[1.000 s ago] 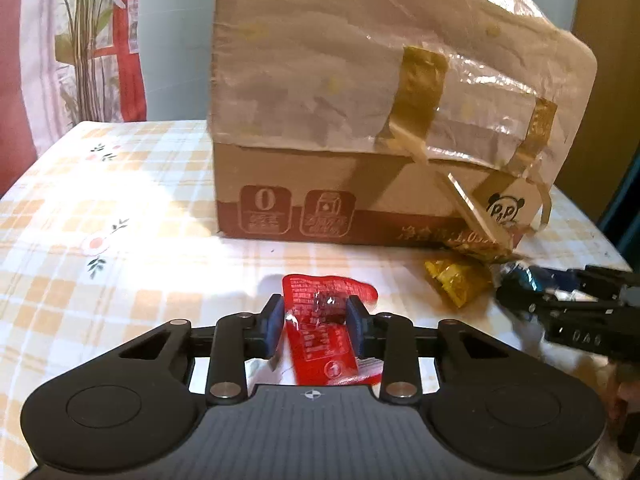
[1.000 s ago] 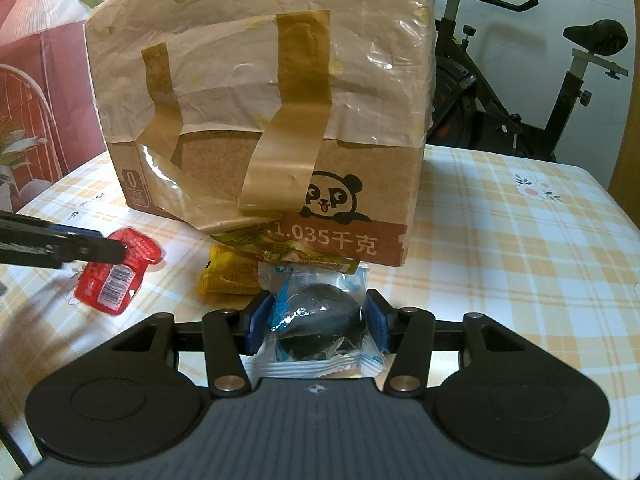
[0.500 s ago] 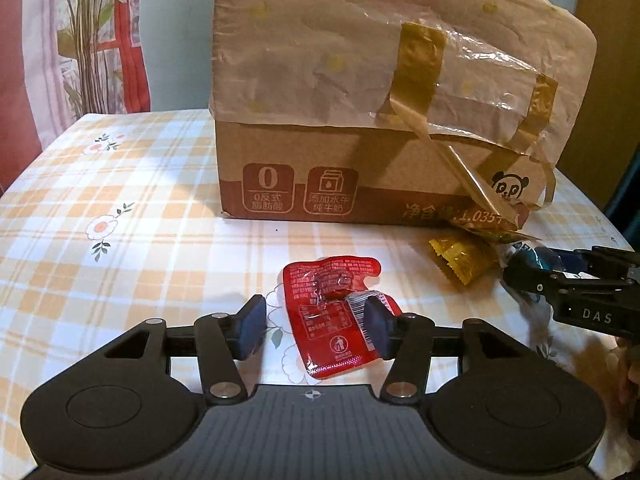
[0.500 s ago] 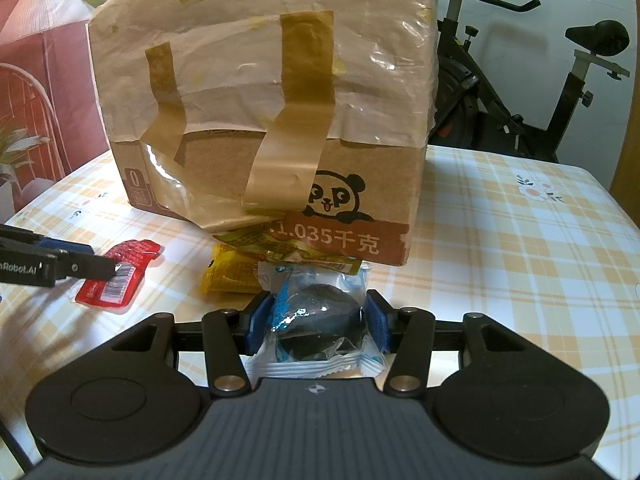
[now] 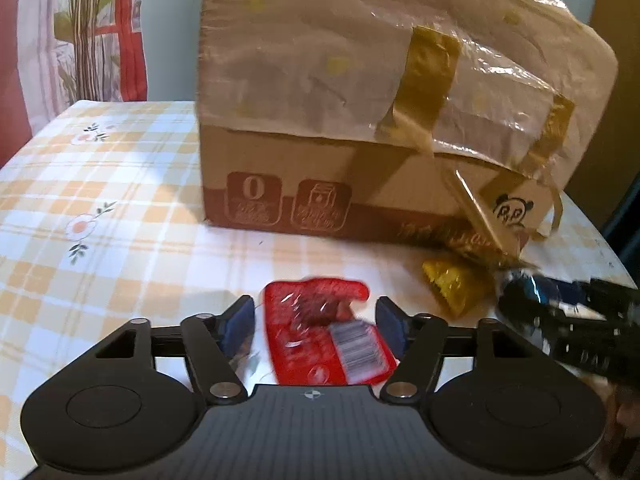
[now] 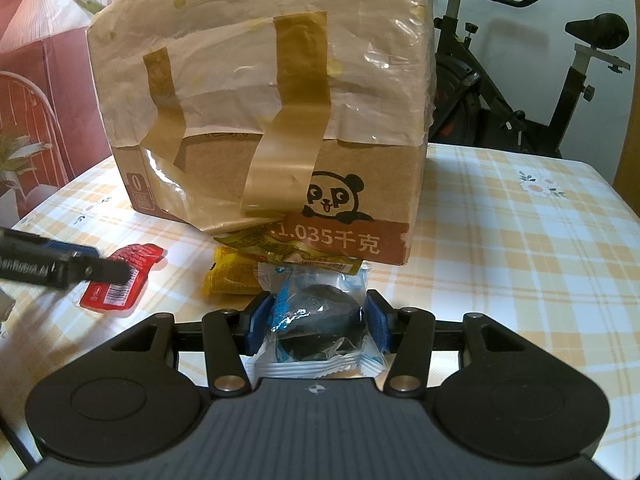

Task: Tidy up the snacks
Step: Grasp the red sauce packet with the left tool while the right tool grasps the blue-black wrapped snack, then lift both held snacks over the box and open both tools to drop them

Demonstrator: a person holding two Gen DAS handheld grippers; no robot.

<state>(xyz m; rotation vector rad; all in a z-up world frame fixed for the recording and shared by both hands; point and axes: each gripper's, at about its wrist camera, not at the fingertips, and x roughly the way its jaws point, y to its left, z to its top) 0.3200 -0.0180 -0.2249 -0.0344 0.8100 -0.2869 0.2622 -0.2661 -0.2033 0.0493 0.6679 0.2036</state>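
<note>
Right now left tongs (image 5: 316,322) are spread apart w/ the red pack (image 5: 326,340) lying flat on the desk (image 5: 100,200) between them, untouched; right tongs (image 6: 316,320) are clamped on the blue pack (image 6: 316,320). Both look light, crinkly, slippery film, prob crushable inside, so grip across the middle bulge, gently

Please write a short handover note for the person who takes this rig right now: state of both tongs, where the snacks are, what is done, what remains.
Left tongs: open, fingers either side of the red packet, which lies flat on the table; no grip.
Right tongs: shut on the clear packet with a dark snack, just in front of the cardboard box.
Yellow packet: on the table at the foot of the box, partly under a loose wrapper.
Done: one snack gripped.
Left: place the clear packet, then collect red and yellow. Where they should go cannot be seen.
</note>
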